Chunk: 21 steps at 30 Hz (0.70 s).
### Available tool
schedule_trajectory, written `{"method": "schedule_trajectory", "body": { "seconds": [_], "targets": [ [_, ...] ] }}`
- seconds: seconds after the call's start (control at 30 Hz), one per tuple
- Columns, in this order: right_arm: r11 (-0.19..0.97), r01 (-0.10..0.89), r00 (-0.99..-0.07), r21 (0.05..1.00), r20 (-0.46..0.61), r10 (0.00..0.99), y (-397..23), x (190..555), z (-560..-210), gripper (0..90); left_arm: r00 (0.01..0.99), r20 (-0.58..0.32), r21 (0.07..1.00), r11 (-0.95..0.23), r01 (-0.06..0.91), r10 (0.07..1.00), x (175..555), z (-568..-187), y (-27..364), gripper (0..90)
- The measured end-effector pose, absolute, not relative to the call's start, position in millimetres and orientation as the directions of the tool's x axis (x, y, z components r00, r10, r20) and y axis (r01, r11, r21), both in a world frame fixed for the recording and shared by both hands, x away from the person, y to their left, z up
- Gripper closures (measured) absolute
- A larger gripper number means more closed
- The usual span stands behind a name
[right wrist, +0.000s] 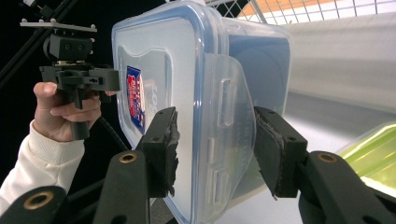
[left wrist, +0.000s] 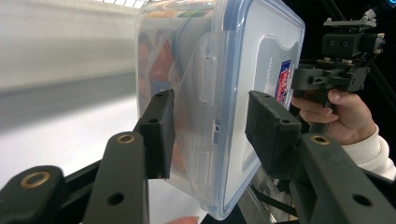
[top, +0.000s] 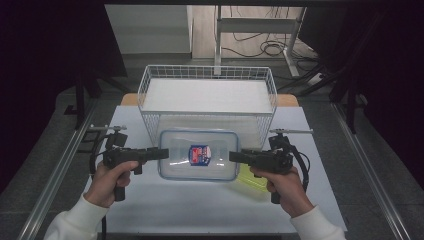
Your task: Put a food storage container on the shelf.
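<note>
Between my two grippers, above the near middle of the table [top: 150, 210], I hold a lidded plastic box [top: 198, 155] by its end clips: my left gripper [top: 162, 153] clamps one, my right gripper [top: 234, 156] the other. It looks lifted already; setting it into the wire basket [top: 207, 75] at the far edge probably remains. That basket seems empty. Through the box wall something orange shows, unclear. A green lid [right wrist: 373, 158] lies under my right hand.
</note>
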State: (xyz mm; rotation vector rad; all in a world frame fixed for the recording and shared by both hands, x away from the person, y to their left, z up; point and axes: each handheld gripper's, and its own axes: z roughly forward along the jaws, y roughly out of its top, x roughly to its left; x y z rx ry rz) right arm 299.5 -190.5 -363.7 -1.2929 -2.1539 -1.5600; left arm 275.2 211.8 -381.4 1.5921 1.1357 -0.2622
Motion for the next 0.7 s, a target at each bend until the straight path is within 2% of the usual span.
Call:
{"method": "schedule_trajectory", "body": {
  "seconds": [0.7],
  "targets": [
    [0.067, 0.705, -0.620, 0.706, 0.568, 0.541, -193.0, 344.1, -318.3, 51.7, 0.540, -0.672, 0.661, 0.080, 0.746, 0.507, 323.0, -342.8, 209.6, 53.7]
  ]
}}
